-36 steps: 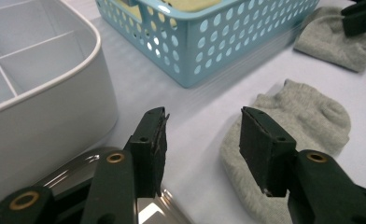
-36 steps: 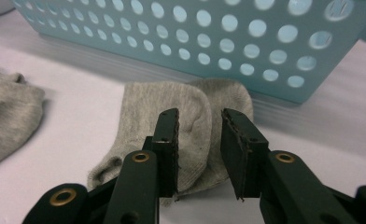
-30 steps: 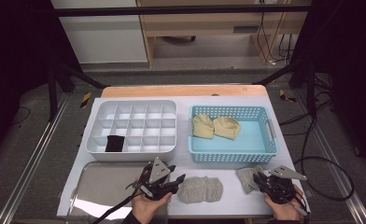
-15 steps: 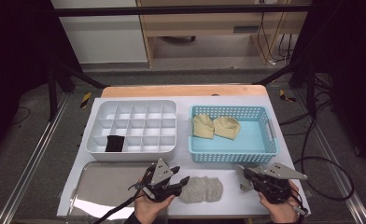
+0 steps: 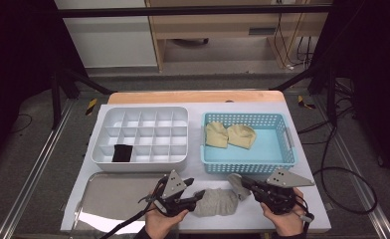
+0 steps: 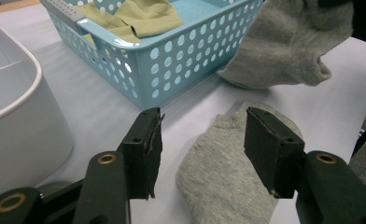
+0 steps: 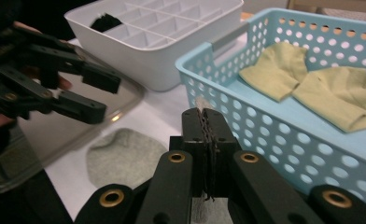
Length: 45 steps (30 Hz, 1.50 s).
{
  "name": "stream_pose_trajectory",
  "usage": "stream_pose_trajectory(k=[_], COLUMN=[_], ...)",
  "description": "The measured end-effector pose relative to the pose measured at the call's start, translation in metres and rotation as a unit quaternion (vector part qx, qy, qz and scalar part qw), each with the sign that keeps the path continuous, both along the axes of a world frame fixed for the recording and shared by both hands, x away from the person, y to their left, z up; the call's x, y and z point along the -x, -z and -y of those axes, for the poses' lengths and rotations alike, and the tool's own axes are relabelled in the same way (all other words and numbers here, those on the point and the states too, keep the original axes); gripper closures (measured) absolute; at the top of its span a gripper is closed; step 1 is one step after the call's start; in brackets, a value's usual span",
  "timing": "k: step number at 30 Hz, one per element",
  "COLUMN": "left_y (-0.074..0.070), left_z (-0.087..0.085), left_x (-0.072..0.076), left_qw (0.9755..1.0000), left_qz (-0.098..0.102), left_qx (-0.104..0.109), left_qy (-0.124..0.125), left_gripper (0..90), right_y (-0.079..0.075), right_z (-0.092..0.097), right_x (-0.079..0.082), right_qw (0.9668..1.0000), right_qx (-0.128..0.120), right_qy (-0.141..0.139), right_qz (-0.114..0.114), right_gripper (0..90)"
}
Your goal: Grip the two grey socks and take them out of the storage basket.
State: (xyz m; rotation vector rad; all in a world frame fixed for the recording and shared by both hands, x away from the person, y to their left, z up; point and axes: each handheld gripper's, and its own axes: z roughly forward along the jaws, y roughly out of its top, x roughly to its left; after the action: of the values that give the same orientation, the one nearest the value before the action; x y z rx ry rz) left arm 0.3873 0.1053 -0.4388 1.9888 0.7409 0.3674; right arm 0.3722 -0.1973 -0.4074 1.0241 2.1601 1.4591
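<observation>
At the near edge of the white table (image 5: pixel 302 109), you work two grey socks with a gripper in each hand. Far left, a metal tray (image 5: pixel 108 199) lies flat at the table's front corner, with a white divided organizer (image 5: pixel 141 134) just behind it holding one small black item (image 5: pixel 122 153) in a front compartment. Your left gripper (image 5: pixel 199 195) hovers low at the tray's right edge, its jaws released and just now spreading wider; in the left gripper view they straddle the end of the flat grey sock (image 6: pixel 223 172) without pressing on it. That sock lies on the table between your two hands, just in front of the blue perforated basket (image 5: pixel 282 162), where two folded yellow socks (image 5: pixel 230 135) rest side by side. To the right, your right gripper (image 5: pixel 243 183) is clenched tight on the second grey sock (image 5: pixel 237 183), lifted clear of the table near the basket's front wall; in the left gripper view this sock (image 6: pixel 288 42) hangs bunched above the flat one. The right gripper view shows the pads pressed together, though the pinched fabric there is hard to make out.
</observation>
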Motion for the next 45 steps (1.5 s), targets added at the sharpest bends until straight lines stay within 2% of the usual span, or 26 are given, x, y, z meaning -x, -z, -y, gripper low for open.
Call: stream_pose_trajectory(k=[6, 14, 17, 19, 25, 32, 36, 40, 45], left_y=[0.001, 0.004, 0.009, 0.013, 0.019, 0.014, 0.016, 0.018, 0.021], left_z=[0.003, 0.02, 0.025, 0.029, 0.031, 0.028, 0.028, 0.032, 0.038], left_x=[-0.001, -0.006, -0.01, -0.012, -0.014, -0.02, -0.026, -0.033, -0.038], left_qw=[1.0, 0.9995, 0.999, 0.9987, 0.9972, 0.9985, 0.9987, 0.9987, 0.9983], left_qz=[0.003, 0.01, -0.005, -0.01, -0.034, -0.036, -0.038, -0.04, -0.046], left_qx=[0.0, -0.014, -0.009, -0.018, -0.021, -0.012, -0.014, -0.019, -0.02], left_qy=[0.001, 0.028, 0.043, 0.047, 0.064, 0.04, 0.031, 0.027, 0.031], left_gripper=[45.6, 45.8, 46.6, 47.4, 54.8, 56.0, 54.6, 53.7, 53.2], right_y=[-0.004, 0.017, 0.021, 0.023, 0.032, 0.052, 0.063, 0.065, 0.068], right_z=[-0.004, -0.014, -0.014, -0.012, -0.007, -0.005, -0.007, -0.01, -0.018], right_x=[0.0, -0.007, -0.005, -0.004, -0.003, 0.004, 0.006, 0.006, 0.006], right_qw=[0.9997, 0.9985, 0.9978, 0.9975, 0.9963, 0.9927, 0.9901, 0.9883, 0.9851], right_qx=[-0.019, -0.01, -0.009, -0.009, -0.004, 0.003, -0.002, -0.01, -0.007], right_qy=[-0.016, -0.042, -0.051, -0.051, -0.054, -0.068, -0.075, -0.086, -0.105], right_qz=[0.003, -0.034, -0.042, -0.047, -0.067, -0.1, -0.119, -0.125, -0.136], right_gripper=[88.7, 88.4, 88.3, 88.3, 88.3, 86.9, 82.4, 80.7, 81.2])
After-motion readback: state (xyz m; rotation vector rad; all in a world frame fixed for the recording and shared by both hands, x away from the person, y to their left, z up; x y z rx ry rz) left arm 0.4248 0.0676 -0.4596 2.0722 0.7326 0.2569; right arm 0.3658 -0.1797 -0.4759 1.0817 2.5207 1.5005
